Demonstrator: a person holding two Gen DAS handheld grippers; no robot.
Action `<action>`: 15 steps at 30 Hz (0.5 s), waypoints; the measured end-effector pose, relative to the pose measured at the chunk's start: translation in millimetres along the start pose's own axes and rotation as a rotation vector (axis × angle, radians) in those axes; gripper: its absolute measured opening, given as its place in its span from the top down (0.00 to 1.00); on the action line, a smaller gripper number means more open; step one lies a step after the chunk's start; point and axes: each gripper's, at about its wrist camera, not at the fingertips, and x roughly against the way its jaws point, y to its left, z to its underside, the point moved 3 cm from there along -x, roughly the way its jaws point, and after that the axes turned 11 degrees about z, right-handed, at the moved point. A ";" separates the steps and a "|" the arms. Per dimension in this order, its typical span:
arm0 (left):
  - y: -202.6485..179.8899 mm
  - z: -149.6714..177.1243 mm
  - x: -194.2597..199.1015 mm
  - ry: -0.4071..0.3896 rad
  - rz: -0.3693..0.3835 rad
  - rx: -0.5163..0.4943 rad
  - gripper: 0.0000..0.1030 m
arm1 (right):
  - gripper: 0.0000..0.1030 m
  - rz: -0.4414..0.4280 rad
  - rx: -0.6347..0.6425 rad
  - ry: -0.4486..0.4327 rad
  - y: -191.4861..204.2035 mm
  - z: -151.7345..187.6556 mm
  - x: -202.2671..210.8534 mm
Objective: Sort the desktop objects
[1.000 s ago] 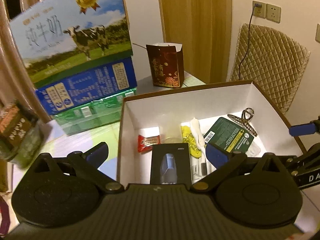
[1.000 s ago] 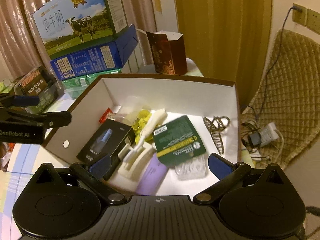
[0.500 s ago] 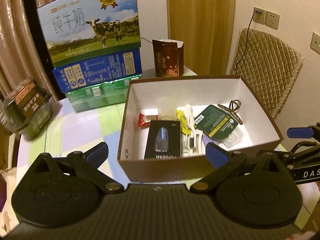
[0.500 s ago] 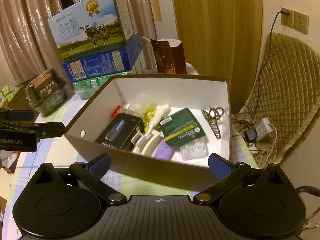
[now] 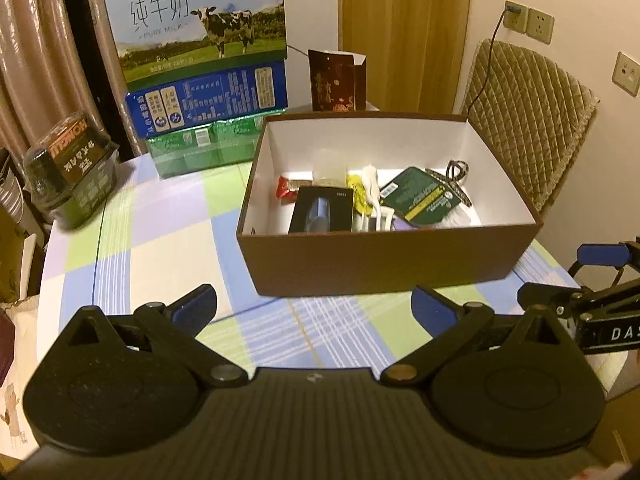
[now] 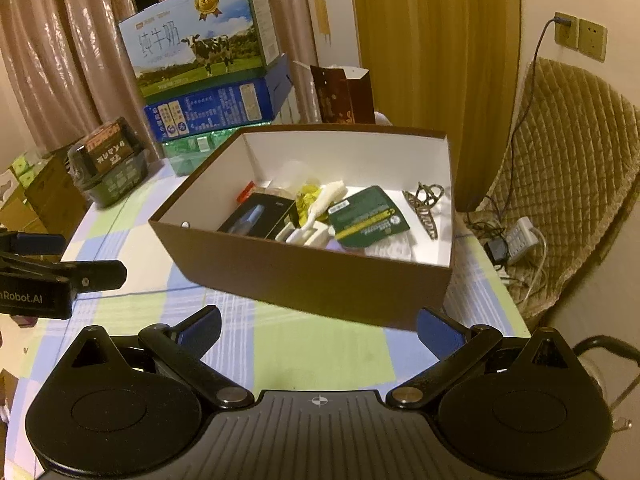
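**Over the checked desk, both grippers empty before the brown box**

On the desk (image 5: 168, 240), covered in a pastel checked cloth, a brown box (image 5: 384, 260) with white inner walls, open at the top. Inside it, lying together on the floor of the box: a black carton (image 5: 322, 216) toward the left, a red wrapper (image 5: 286, 188) behind that, a yellow packet (image 5: 356, 196), a white plastic piece (image 5: 372, 188), a dark green card (image 5: 420, 196) over a clear blister, and a patterned hair claw (image 5: 452, 178) toward the right wall. Left gripper (image 5: 314, 304) held above the cloth just short of the box's near wall, jaws spread wide, nothing between the blue pads. Right gripper (image 6: 318, 322) likewise above the cloth on the near side of the box, jaws wide apart and empty; same box contents visible from that side, hair claw (image 6: 426, 204) nearest the right wall. Each gripper partly visible at the edge of the other's view. Behind the box, a stack of milk cartons (image 5: 200, 40) with a cow picture on top, a dark red paper bag (image 5: 334, 80) beside it, and a wrapped green package (image 5: 76, 164) at the far left of the desk. Off the desk to the right, a quilted chair (image 6: 568, 160).
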 end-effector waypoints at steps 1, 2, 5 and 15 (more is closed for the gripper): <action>-0.7 2.2 1.4 0.002 0.000 0.001 0.01 | 0.02 0.000 0.000 0.002 -0.1 1.9 1.9; -1.6 4.8 3.1 0.004 0.000 0.003 0.01 | 0.02 0.000 -0.001 0.005 0.1 4.5 4.1; -3.7 10.5 7.4 0.009 0.000 0.009 0.01 | 0.02 -0.003 -0.002 0.014 0.8 11.9 9.2; -11.1 23.4 20.2 0.018 0.005 0.021 0.01 | 0.02 -0.008 0.007 0.031 7.0 29.4 22.4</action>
